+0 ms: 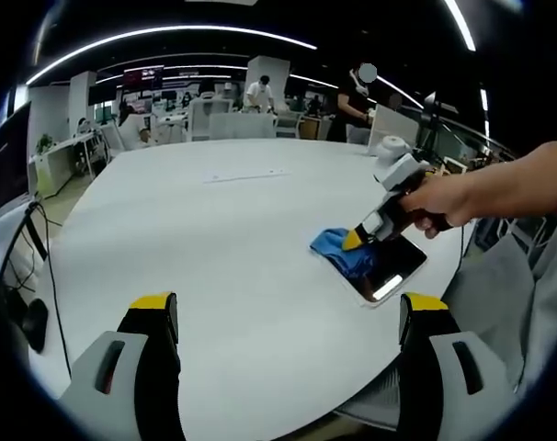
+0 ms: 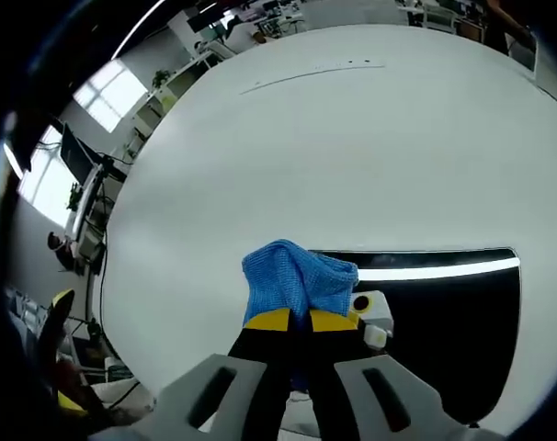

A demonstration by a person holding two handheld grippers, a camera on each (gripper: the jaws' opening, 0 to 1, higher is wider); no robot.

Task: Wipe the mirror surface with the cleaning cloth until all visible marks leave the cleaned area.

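Observation:
A flat rectangular mirror [image 1: 389, 269] lies near the right edge of the white round table [image 1: 223, 239]. Its dark glass [image 2: 444, 312] reflects a ceiling light strip. A blue cleaning cloth [image 2: 295, 274] is bunched at the mirror's left end, half on the table. My right gripper [image 2: 300, 320] is shut on the cloth and presses it down; in the left gripper view that gripper [image 1: 359, 241] comes in from the right in a person's hand [image 1: 439, 200], with the blue cloth [image 1: 338, 248] under it. My left gripper [image 1: 288, 308] hovers open over the near part of the table, holding nothing.
A thin strip [image 1: 246, 175] lies on the far part of the table. Desks, chairs and people [image 1: 257, 92] fill the office behind. Cables and a dark stand [image 1: 26, 276] sit off the table's left edge. A grey chair [image 1: 499, 285] stands by the right edge.

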